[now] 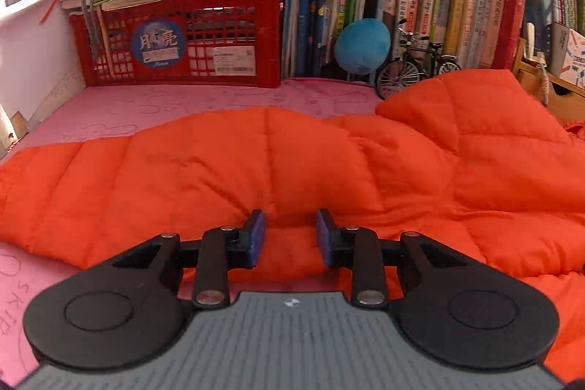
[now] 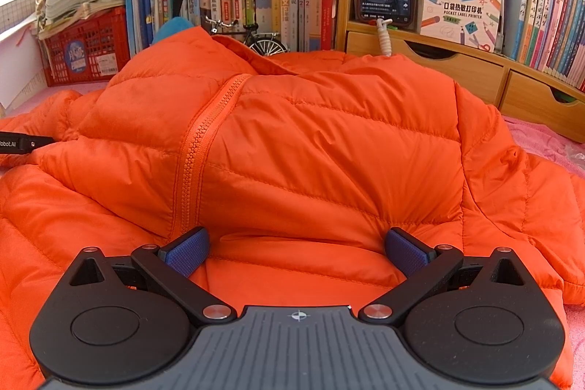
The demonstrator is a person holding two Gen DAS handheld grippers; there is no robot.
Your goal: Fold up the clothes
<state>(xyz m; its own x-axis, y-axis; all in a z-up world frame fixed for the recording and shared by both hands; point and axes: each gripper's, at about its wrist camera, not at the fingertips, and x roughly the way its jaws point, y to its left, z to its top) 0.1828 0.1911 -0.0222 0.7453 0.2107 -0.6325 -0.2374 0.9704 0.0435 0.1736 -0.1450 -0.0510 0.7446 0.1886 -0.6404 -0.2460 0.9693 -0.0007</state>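
Fingers of the left hand-held gripper (image 1: 290, 238) tilt downward, narrowly parted over the orange jacket (image 1: 292, 167) (its sleeve lies just beneath, unpinched). The right hand-held gripper (image 2: 298, 253) angles down likewise, spread wide, the jacket's hem directly below its pads.

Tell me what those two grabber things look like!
Both match. The left gripper and the right gripper each have two black fingers with blue textured pads, black arms with silver rivets, two round black discs, and a ribbed grey body bearing a small crosshair mark.
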